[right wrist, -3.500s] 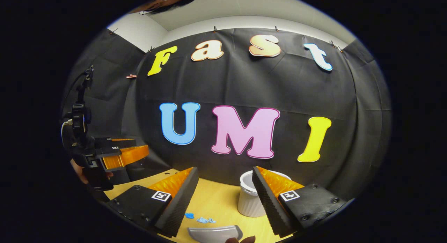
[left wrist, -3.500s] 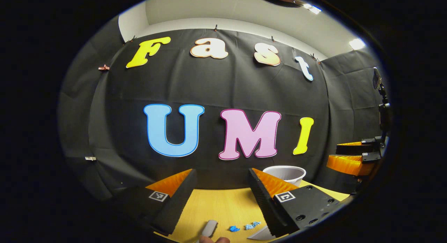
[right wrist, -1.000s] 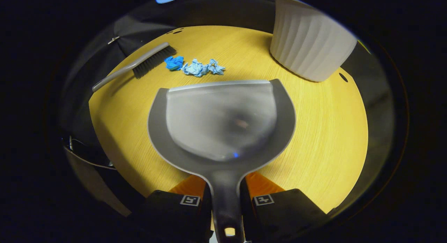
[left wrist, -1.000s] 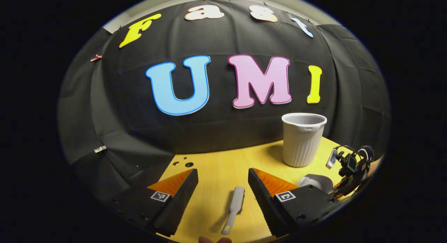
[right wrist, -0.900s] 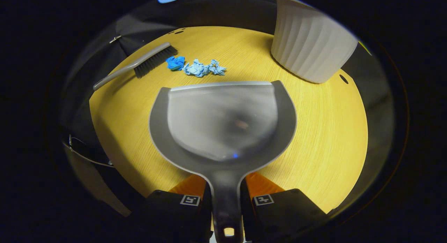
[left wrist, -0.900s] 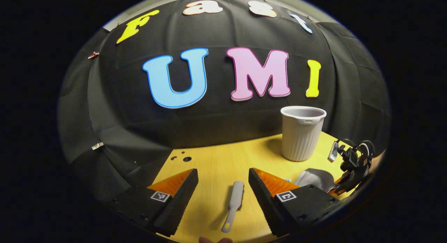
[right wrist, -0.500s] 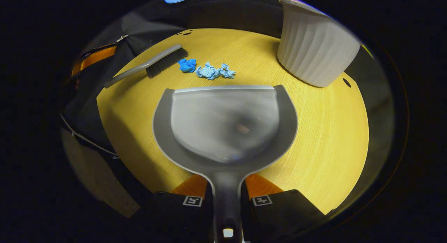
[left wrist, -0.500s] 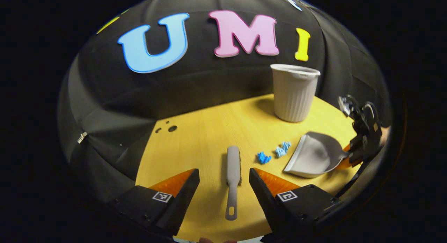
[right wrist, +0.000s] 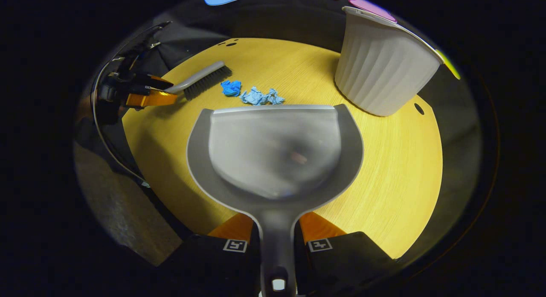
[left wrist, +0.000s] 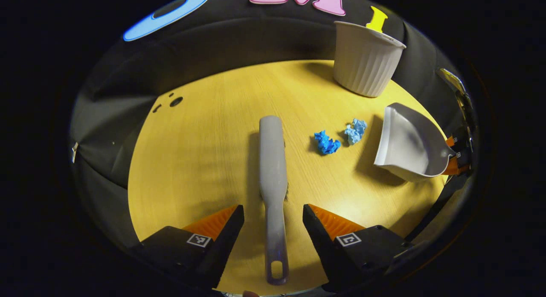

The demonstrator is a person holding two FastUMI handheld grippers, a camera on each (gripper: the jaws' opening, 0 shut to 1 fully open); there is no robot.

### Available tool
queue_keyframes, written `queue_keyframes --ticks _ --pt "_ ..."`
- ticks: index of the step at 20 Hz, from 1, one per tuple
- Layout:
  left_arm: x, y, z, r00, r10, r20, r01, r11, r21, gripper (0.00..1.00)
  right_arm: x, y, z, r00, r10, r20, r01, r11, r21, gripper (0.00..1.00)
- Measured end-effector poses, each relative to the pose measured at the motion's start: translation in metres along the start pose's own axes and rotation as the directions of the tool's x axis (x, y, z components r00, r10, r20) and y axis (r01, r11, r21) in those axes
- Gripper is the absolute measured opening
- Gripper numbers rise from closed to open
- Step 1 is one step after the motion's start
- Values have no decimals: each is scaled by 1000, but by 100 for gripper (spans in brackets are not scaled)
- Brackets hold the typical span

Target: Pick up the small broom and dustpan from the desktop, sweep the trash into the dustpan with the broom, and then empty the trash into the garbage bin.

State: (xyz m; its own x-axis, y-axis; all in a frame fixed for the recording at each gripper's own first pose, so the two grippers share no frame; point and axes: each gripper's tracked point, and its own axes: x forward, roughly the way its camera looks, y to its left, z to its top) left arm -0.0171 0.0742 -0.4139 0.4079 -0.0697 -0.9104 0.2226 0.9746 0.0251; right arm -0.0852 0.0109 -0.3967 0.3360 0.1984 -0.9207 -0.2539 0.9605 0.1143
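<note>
Progress check: roughly a third of the way, I'd say, since only one of the two pickups looks done. The right gripper [right wrist: 276,246] has both fingers pressed on the handle of the grey dustpan [right wrist: 275,152], so that one's in hand, with its front lip sitting just short of the trash. The small broom [left wrist: 272,169] lies flat on the yellow desktop [left wrist: 204,152], bristles down, handle pointing back toward the near edge. The left gripper [left wrist: 273,228] has its jaws spread wide on either side of that handle, with a clear gap on both sides, so it's lined up but holding nothing and, as far as I can tell, not touching it either. The trash is a few crumpled blue paper bits [left wrist: 327,142] near the middle of the desktop, between the broom head and the dustpan's mouth. In the right gripper view they're just beyond the pan's lip. Nothing is in the pan yet. The white ribbed garbage bin [left wrist: 365,60] stands upright toward the far right edge. Left to do, by my reckoning: close on the broom, sweep the paper in, then tip the pan into the bin.
</note>
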Motion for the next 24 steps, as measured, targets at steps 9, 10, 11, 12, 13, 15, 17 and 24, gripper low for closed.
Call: queue_keyframes --ticks 9,10,11,12,13,15,17,24 --pt "32 -6 -16 991 -42 -125 44 999 8 51 12 3 -4 999 2 -40 -4 998 -60 36" --pt "30 -5 -11 992 -46 -120 49 998 27 42 13 3 -4 999 -1 -43 -2 998 -64 36" --pt "30 -6 -15 989 -53 -136 59 997 43 37 14 3 -4 999 -1 -46 -2 998 -65 36" --pt "32 -7 -12 989 -61 -135 70 995 66 34 14 4 -5 999 1 -49 -4 998 -68 36" --pt "33 -8 -12 987 -62 -145 75 994 83 33 16 5 -6 999 3 -54 -7 997 -72 36" --pt "36 -9 -3 989 -57 -134 72 991 112 30 18 8 -8 997 9 -72 -15 997 -80 36" --pt "39 -9 9 993 -40 -110 57 987 153 29 19 9 -11 995 13 -98 -21 996 -85 36" --pt "48 -55 39 990 -114 -77 131 954 271 28 24 16 -11 991 28 -127 -41 994 -106 36"
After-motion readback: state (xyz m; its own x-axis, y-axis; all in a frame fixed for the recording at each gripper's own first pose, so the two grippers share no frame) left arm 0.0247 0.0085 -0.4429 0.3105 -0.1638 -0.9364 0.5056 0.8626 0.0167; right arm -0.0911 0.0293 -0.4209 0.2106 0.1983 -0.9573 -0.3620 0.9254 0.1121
